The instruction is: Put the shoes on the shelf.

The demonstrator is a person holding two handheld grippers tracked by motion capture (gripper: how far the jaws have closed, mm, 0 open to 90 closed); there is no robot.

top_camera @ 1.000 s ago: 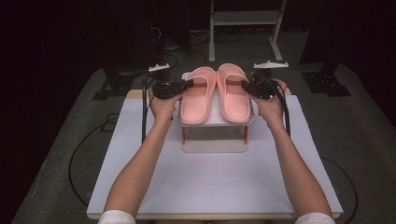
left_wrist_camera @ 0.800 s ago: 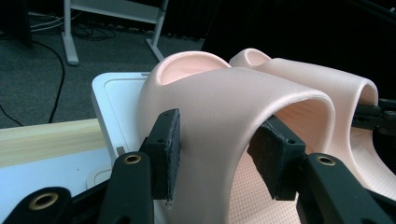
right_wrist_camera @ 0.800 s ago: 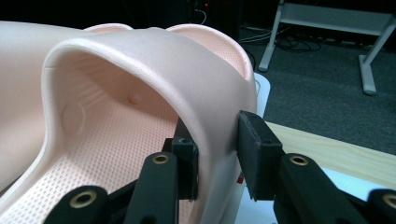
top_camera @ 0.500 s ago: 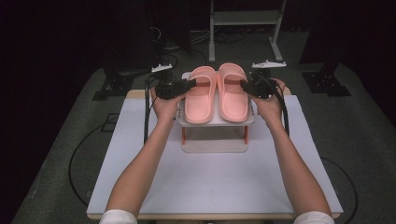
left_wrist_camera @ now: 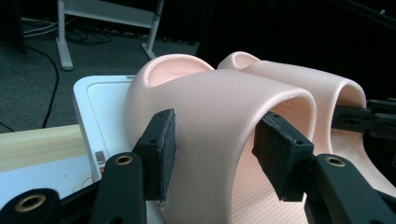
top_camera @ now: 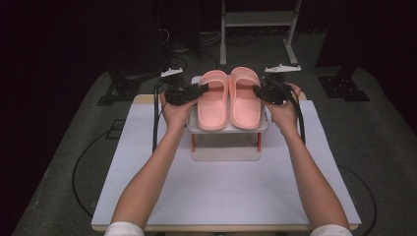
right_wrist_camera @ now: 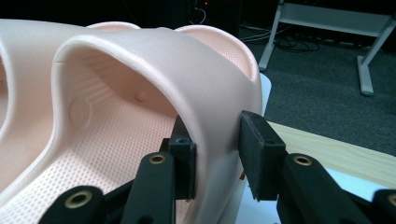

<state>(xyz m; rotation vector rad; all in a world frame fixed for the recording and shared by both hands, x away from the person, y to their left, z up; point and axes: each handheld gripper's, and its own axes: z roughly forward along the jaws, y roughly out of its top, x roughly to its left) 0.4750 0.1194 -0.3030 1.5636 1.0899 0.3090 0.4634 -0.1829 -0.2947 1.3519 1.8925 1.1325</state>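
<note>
Two pink slippers lie side by side on the top of a small white rack. My left gripper reaches in from the left and is shut on the outer side of the left slipper's strap. In the left gripper view its pads press that strap from outside and from underneath. My right gripper comes in from the right and is shut on the right slipper's strap. In the right gripper view its jaws pinch the strap wall.
The rack stands on short red legs at the far middle of a white table. Bare wood edges the table's far side. A metal stand and cables are on the dark floor beyond.
Both slippers have shifted slightly to the right on the rack with the grippers still at their straps. The hands have barely moved otherwise.
</note>
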